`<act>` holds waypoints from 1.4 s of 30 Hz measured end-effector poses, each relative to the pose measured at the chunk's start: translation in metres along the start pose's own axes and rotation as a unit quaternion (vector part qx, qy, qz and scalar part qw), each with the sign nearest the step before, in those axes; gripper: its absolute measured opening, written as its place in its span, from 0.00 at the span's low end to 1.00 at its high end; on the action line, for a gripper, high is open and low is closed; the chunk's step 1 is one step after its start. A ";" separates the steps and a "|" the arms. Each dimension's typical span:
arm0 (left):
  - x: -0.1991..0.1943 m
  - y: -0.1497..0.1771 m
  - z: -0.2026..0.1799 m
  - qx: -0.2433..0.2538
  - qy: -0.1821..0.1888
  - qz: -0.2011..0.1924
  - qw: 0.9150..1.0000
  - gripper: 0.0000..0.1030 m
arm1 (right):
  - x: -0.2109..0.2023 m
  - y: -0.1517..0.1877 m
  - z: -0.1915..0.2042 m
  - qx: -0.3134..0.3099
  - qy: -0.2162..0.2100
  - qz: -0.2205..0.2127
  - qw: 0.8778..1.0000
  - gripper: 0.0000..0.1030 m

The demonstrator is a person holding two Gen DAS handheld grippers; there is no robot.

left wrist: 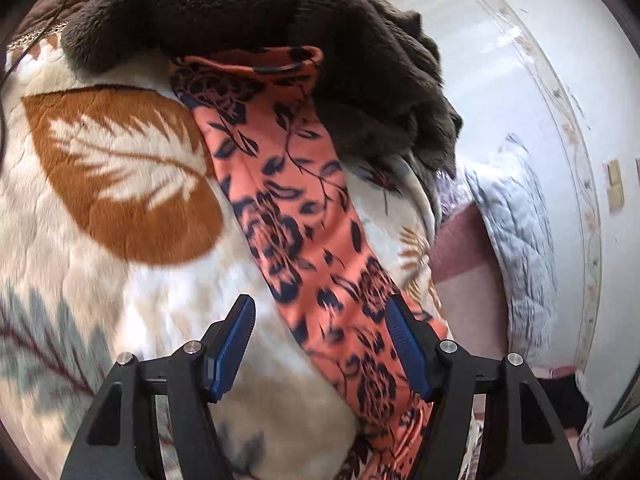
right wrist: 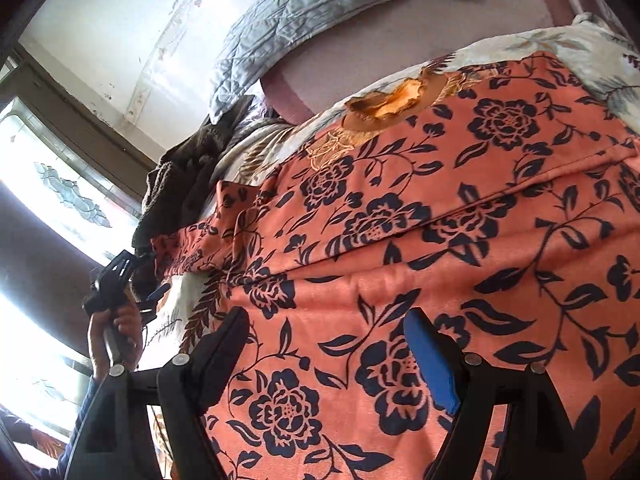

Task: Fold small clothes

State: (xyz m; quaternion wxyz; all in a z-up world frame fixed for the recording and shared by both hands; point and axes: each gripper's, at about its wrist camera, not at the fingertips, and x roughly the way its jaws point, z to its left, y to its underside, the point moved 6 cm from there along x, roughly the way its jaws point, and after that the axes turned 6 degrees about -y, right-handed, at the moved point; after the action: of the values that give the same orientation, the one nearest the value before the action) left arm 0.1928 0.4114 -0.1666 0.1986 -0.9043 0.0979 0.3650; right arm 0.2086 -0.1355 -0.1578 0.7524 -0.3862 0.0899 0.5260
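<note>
An orange garment with dark blue flowers lies spread on a cream leaf-patterned blanket. In the left wrist view one narrow part of it runs from the top centre to the bottom right. My left gripper is open just above it; the cloth passes under the right blue pad, untouched by either pad. In the right wrist view the garment fills most of the frame, with a fold across its middle. My right gripper hovers open over it. A hand holds the left gripper at the cloth's far left end.
A dark grey fluffy garment lies heaped over the orange cloth's upper end. A pale quilted cover and a pink sheet lie at the bed's right side, against a white wall. A bright window is at left.
</note>
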 end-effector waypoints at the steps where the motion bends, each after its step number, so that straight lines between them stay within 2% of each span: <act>1: 0.008 -0.011 0.003 -0.003 -0.001 0.003 1.000 0.65 | 0.005 0.003 0.000 0.000 -0.003 0.007 1.000 0.80; 6: 0.032 -0.048 0.017 -0.061 -0.023 -0.006 0.998 0.63 | 0.013 0.005 -0.003 0.005 -0.005 0.020 1.000 0.80; 7: 0.035 -0.054 0.019 -0.067 -0.026 -0.005 0.997 0.59 | 0.013 0.004 -0.003 0.004 -0.006 0.018 1.000 0.80; 8: 0.037 -0.058 0.022 -0.069 -0.040 -0.006 0.997 0.37 | 0.012 0.002 -0.002 0.003 -0.008 0.017 1.000 0.80; 10: 0.042 -0.061 0.028 -0.052 -0.095 0.003 0.994 0.07 | 0.010 -0.001 -0.002 0.003 -0.009 0.013 1.000 0.80; 11: 0.043 -0.062 0.028 -0.041 -0.103 0.003 0.994 0.07 | 0.010 -0.003 -0.002 0.004 -0.009 0.013 1.000 0.80; 13: 0.032 -0.061 0.009 0.019 -0.152 -0.023 0.988 0.07 | 0.007 -0.005 -0.003 0.008 -0.011 0.008 1.000 0.80; 15: 0.007 -0.051 -0.037 0.122 -0.178 -0.081 0.973 0.07 | 0.000 -0.010 -0.005 0.013 -0.011 -0.002 1.000 0.80; 16: -0.007 -0.039 -0.065 0.169 -0.168 -0.103 0.966 0.07 | -0.003 -0.012 -0.006 0.017 -0.013 -0.006 1.000 0.80; 18: -0.038 -0.001 -0.134 0.257 -0.120 -0.140 0.949 0.07 | -0.012 -0.015 -0.008 0.023 -0.017 -0.019 0.999 0.80; 20: -0.068 0.060 -0.202 0.345 -0.064 -0.169 0.921 0.06 | -0.022 -0.019 -0.011 0.025 -0.018 -0.031 0.999 0.80; 22: -0.080 0.129 -0.261 0.417 -0.007 -0.173 0.892 0.07 | -0.032 -0.024 -0.017 0.036 -0.015 -0.048 0.998 0.80; 24: -0.078 0.204 -0.296 0.472 0.033 -0.140 0.870 0.07 | -0.042 -0.030 -0.027 0.058 -0.016 -0.063 0.996 0.80; 25: -0.069 0.245 -0.305 0.505 0.043 -0.113 0.855 0.11 | -0.047 -0.033 -0.033 0.070 -0.017 -0.073 0.995 0.80; 26: -0.060 0.276 -0.307 0.524 0.051 -0.087 0.846 0.15 | -0.053 -0.036 -0.039 0.079 -0.014 -0.080 0.994 0.80; 27: -0.043 0.308 -0.303 0.537 0.049 -0.052 0.841 0.23 | -0.058 -0.039 -0.046 0.089 -0.011 -0.085 0.992 0.80; 28: -0.027 0.331 -0.292 0.548 0.039 -0.018 0.836 0.46 | -0.063 -0.042 -0.054 0.100 -0.010 -0.092 0.991 0.80; 29: -0.015 0.348 -0.278 0.554 0.023 0.008 0.832 0.54 | -0.068 -0.043 -0.061 0.114 -0.010 -0.098 0.989 0.82; 31: -0.003 0.355 -0.246 0.543 -0.012 0.023 0.839 0.54 | -0.079 -0.046 -0.077 0.139 -0.011 -0.109 0.984 0.85; 32: -0.005 0.350 -0.231 0.531 -0.022 0.025 0.847 0.54 | -0.084 -0.047 -0.083 0.150 -0.011 -0.114 0.982 0.85; 33: -0.011 0.341 -0.217 0.513 -0.023 0.021 0.858 0.54 | -0.089 -0.048 -0.088 0.157 -0.016 -0.118 0.980 0.85; 35: -0.026 0.315 -0.196 0.468 -0.026 -0.005 0.883 0.65 | -0.097 -0.052 -0.095 0.164 -0.023 -0.125 0.978 0.85; 36: -0.027 0.299 -0.190 0.449 -0.034 -0.027 0.893 0.66 | -0.100 -0.054 -0.096 0.162 -0.020 -0.129 0.978 0.85; 39: -0.020 0.253 -0.173 0.394 -0.068 -0.077 0.913 0.68 | -0.102 -0.058 -0.100 0.161 -0.015 -0.134 0.978 0.85; 42: 0.003 0.233 -0.152 0.352 -0.081 -0.045 0.931 0.68 | -0.100 -0.067 -0.108 0.189 -0.016 -0.142 0.971 0.86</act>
State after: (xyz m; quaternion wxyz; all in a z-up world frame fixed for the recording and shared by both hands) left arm 0.2144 0.1355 -0.1368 0.5277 -0.7469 0.1634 0.3700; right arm 0.2526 -0.2908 -0.1447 0.8803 -0.2374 0.1194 0.3931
